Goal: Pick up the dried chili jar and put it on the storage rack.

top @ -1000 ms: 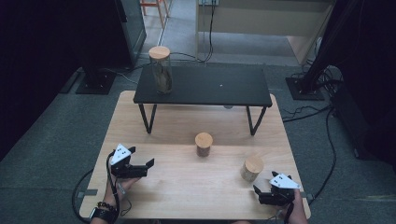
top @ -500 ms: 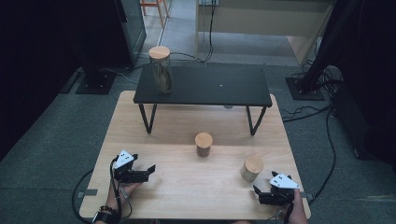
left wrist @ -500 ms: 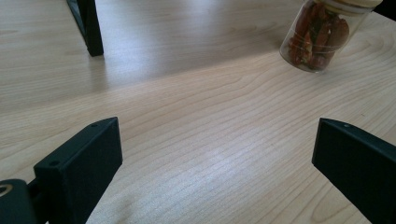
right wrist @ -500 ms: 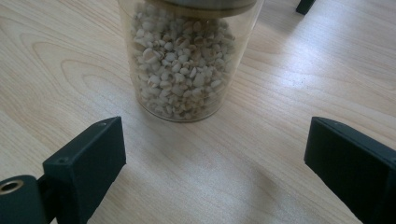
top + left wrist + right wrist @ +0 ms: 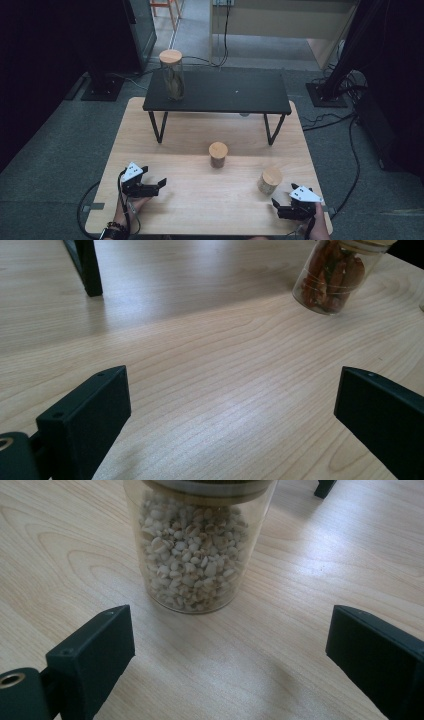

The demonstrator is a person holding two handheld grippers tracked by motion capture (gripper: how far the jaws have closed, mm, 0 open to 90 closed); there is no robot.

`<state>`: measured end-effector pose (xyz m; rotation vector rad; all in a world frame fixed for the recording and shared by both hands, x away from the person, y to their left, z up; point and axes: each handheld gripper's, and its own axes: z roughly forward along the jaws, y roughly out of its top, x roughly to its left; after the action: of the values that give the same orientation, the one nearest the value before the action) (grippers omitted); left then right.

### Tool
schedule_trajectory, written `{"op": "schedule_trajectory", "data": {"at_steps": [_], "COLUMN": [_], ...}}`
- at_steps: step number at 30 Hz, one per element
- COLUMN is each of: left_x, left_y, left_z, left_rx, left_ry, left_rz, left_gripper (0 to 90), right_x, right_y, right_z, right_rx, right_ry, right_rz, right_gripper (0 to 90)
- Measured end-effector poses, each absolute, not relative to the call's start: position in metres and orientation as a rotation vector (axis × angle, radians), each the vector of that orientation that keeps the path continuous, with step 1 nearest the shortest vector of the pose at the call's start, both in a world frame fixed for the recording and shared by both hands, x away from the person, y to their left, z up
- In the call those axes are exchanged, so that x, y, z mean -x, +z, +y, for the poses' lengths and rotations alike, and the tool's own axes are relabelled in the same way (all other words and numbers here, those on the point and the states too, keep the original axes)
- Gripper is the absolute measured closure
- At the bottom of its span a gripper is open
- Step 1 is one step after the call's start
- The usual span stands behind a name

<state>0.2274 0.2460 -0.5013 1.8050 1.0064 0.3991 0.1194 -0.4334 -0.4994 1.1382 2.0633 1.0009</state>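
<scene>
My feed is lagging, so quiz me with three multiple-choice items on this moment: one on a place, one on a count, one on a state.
1. Where does the tall jar stand?
A. On the black bench
B. On the floor
C. Between the right gripper's fingers

2. How many short jars stand on the wooden table itself?
A. None
B. Two
C. Four

3. How is the right gripper in relation to the jar of pale grains?
A. Shut on its lid
B. Lifting it off the table
C. Open, with the jar just ahead of it

Key: 1 A, the high view shows it at the bench's left end. 2 B, the jar of pale grains and the jar of reddish pieces stand on the wood. 3 C, its own view shows the fingers wide apart and the jar beyond them, untouched.
</scene>
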Motion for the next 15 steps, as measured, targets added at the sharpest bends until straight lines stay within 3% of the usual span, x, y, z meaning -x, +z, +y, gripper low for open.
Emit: {"op": "schedule_trajectory", "data": {"at_steps": [15], "left_x": [-0.213], "left_y": [-0.509], "left_z": [0.253], "left_rx": [-1.734], "left_ry": [0.445], "left_rz": [0.991], "left_gripper": [4.1], "right_x": [-0.118], "right_y": [-0.491], "right_z": [-0.434], "right_rx": [-1.218], "right_ry": [0.992], "right_rz": [2.022], "right_gripper": [5.7]}}
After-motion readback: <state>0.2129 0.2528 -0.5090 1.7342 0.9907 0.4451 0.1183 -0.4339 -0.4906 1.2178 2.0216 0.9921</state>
